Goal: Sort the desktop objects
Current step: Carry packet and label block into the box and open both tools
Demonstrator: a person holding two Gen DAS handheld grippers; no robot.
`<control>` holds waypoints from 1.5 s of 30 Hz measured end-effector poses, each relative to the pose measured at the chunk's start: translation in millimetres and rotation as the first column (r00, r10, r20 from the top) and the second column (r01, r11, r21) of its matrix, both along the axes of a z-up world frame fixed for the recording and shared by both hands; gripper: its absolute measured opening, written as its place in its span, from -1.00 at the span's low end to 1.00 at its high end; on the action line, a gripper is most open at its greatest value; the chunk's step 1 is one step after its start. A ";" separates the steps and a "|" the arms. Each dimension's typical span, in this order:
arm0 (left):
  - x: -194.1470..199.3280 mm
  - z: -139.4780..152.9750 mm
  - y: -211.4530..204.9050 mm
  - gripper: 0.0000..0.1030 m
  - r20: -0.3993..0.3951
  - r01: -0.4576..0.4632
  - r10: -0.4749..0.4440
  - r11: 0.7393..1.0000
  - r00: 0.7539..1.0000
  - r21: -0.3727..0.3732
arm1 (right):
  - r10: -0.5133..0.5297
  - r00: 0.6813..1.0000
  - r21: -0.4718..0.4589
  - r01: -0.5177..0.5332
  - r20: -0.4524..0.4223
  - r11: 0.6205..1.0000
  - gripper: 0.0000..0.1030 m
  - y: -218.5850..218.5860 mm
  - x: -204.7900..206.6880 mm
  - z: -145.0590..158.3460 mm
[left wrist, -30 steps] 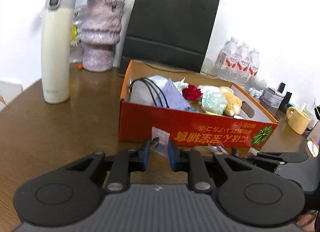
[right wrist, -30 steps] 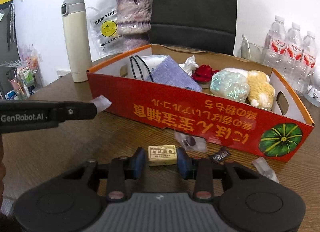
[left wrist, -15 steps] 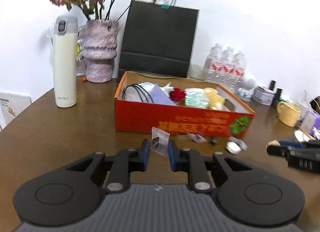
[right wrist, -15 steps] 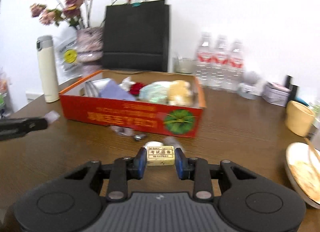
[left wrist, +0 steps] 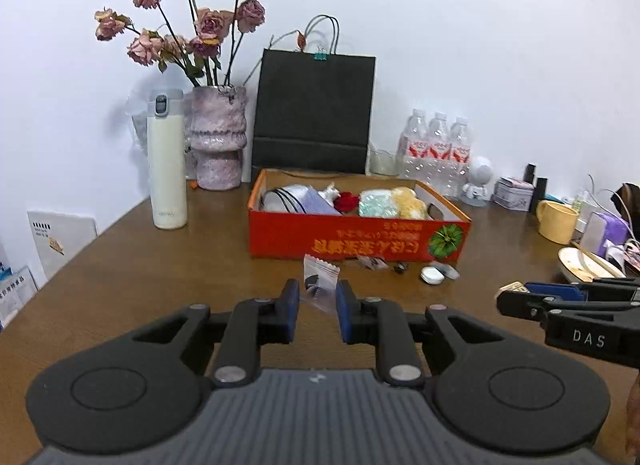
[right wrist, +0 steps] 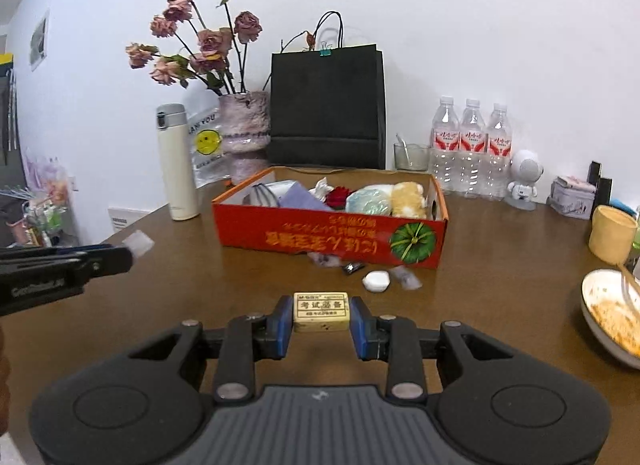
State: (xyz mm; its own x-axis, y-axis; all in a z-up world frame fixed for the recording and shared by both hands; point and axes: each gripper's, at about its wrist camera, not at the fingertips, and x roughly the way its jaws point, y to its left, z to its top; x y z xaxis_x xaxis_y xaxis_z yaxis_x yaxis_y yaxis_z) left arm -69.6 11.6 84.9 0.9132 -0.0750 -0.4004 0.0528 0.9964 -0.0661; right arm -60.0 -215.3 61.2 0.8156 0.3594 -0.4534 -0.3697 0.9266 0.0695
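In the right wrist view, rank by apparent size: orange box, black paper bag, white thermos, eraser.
1. orange box and black paper bag: alike, unranked
2. white thermos
3. eraser, though nearest the camera, held in the right tool

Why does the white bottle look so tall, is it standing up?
Yes, upright. The white bottle stands on its base on the table, cap on top.

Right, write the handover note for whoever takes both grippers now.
Left gripper: shut on a small clear plastic sachet, held above the brown wooden table.
Right gripper: shut on a cream rectangular eraser, also lifted.
Orange cardboard box already holds several things.
Done: both items picked up.
Left: place them; then the wrappers and white round cap lying in front of the box.
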 end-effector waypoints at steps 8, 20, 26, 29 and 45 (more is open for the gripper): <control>-6.0 2.4 -14.1 -0.60 0.021 0.045 -0.045 0.999 0.999 0.005 | -0.003 0.998 0.045 0.000 0.062 0.999 -0.44 -6.0 -19.7 7.2; 69.5 7.8 -3.1 -0.60 0.024 0.059 -0.058 0.998 0.998 -0.038 | -0.025 0.998 0.075 0.020 0.066 0.997 -0.44 -6.6 50.5 15.8; 187.2 23.7 -5.4 -0.60 -0.001 0.106 -0.106 0.993 0.994 -0.054 | 0.028 0.999 0.108 -0.032 0.038 0.994 -0.44 17.8 154.2 40.2; 260.4 6.5 -10.3 -0.60 -0.101 0.113 -0.117 0.993 0.988 -0.043 | 0.066 0.996 0.126 -0.058 -0.061 0.990 -0.44 37.3 229.1 37.2; 358.7 -20.4 24.6 0.21 -0.309 0.037 -0.093 0.983 0.947 -0.181 | -0.037 0.858 0.064 0.081 -0.512 0.995 -0.13 79.4 399.7 -21.1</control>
State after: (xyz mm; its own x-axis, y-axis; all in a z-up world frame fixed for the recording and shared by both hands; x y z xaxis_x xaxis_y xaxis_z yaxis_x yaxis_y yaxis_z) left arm 289.1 36.2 64.5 0.7334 -0.2224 -0.6424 0.0661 0.9638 -0.2581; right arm 339.7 -135.9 40.1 0.4992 0.3708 -0.7832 -0.2073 0.9287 0.3076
